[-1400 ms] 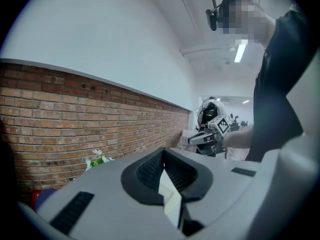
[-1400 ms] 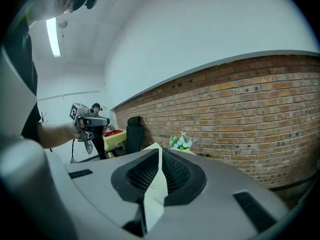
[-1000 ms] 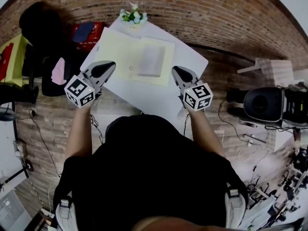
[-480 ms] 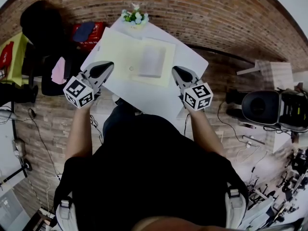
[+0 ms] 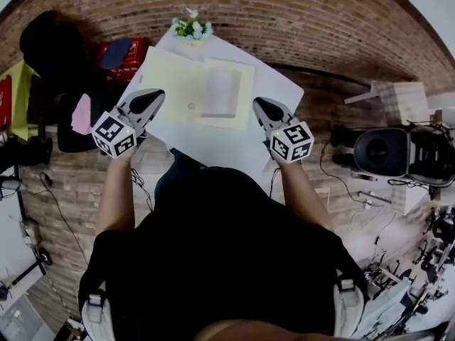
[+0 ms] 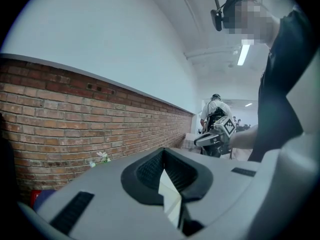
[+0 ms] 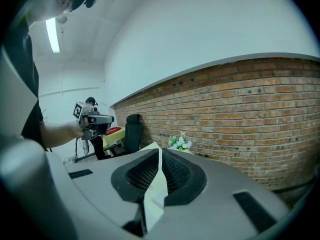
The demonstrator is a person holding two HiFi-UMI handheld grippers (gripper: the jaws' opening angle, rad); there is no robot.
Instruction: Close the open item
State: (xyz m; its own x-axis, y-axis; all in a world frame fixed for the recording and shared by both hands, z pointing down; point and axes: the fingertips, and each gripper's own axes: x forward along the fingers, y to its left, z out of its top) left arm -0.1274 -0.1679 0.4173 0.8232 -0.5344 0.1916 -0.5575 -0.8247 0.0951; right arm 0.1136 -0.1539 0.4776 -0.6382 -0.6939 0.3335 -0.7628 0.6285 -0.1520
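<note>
A pale yellow folder (image 5: 178, 80) lies open and flat on the white table (image 5: 279, 85), with a white sheet or pouch (image 5: 222, 91) on its right half and a small snap (image 5: 190, 106) near its front edge. My left gripper (image 5: 151, 95) hovers by the folder's front left corner, jaws shut, and I see nothing held. My right gripper (image 5: 260, 105) hovers off the folder's front right corner, also shut and empty. In the left gripper view the shut jaws (image 6: 167, 184) leave only a thin sliver. The right gripper view (image 7: 157, 176) shows a sliver of yellow folder.
A small pot of flowers (image 5: 189, 27) stands at the table's far corner against the brick wall. A black chair (image 5: 50, 45) and a red item (image 5: 129, 52) are at the left. Cables and dark equipment (image 5: 387, 151) lie on the floor at the right.
Both grippers stay about where they were, still shut. The head view has shifted slightly, and the person's leg now shows under the table's front edge.
</note>
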